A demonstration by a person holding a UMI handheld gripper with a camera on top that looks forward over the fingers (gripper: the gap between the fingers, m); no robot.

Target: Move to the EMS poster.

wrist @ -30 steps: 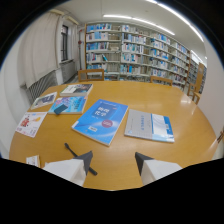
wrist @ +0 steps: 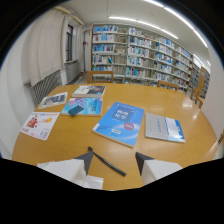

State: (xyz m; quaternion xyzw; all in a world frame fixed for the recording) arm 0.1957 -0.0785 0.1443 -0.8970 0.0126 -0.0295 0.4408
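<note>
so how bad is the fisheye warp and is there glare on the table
Gripper view: strong fisheye, the bookshelves and the table edge bow, with a black ring round the frame; ceiling lights leave only a soft sheen on the wood; the blue booklet reads slightly soft; the open gripper fingers show dark.

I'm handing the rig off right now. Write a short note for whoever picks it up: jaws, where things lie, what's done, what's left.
Gripper: jaws open, holding nothing, above the near edge of the wooden table; a dark pen lies between them.
Just ahead: blue booklet; grey-blue booklet beside it.
Further off: teal leaflet, red-and-white leaflet, two more sheets beyond.
I cannot read which is the EMS poster.
Done: nothing certain. Left: identify the poster, move to it.
</note>
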